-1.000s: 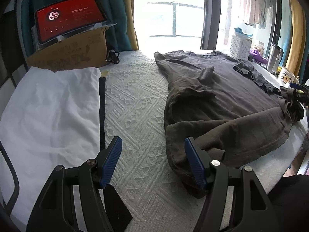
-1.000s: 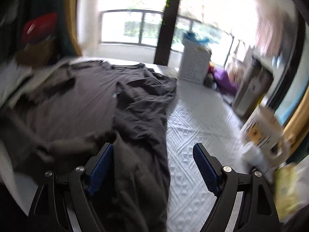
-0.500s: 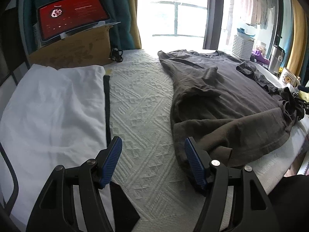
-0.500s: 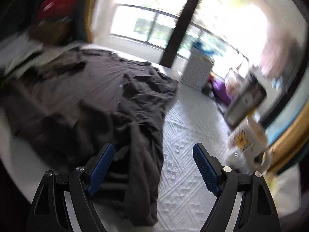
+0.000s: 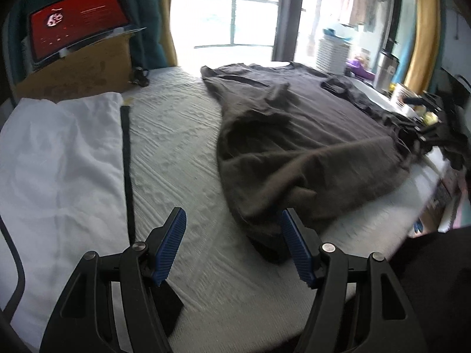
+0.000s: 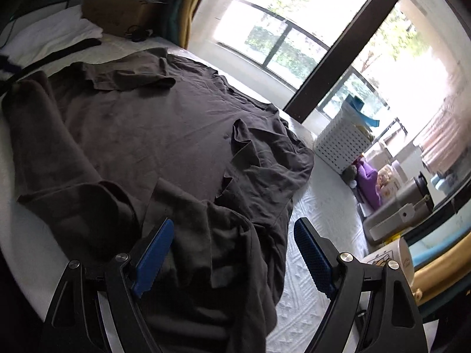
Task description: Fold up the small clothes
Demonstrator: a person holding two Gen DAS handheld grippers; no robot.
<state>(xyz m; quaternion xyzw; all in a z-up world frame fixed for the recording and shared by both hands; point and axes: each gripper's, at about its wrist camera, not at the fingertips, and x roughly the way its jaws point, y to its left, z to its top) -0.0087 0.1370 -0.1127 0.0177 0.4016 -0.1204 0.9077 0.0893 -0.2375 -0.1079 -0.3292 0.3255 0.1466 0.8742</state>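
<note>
Bed (image 5: 182,158): white textured cover; the near edge runs under both views. A bare strip lies open between the white cloth and the shirt, widest toward the window.
Shirt (image 6: 164,135): dark grey-brown, spread over the right half of the bed. One sleeve is folded in across the far-left part, the collar end is rumpled toward the window side. The near hem is bunched and hangs at the bed's near edge. In the left wrist view its left edge (image 5: 223,158) runs straight down the bed.
White cloth (image 5: 59,158): flat on the left of the bed, well apart from the shirt.
Cardboard box (image 5: 76,70): at the far-left corner, with a red-lit screen (image 5: 76,29) leaning on top.
Black strap (image 5: 127,164): lies along the right edge of the white cloth, apart from the shirt.
White basket (image 6: 341,141): just beyond the bed's right edge, by the window.
Clutter right of bed: a steel flask (image 6: 400,209), a mug (image 6: 391,253) and small purple items stand close along that side; little free room there.
Left tongs (image 5: 232,247): wide, nothing gripped. Bare cover lies between the blue pads (image 5: 170,244); the right pad sits at the shirt's near-left corner, though contact cannot be judged.
Right tongs (image 6: 232,256): wide, not gripping. The bunched near hem lies between the pads (image 6: 312,256); the left pad is over cloth, the right one over bare cover.
</note>
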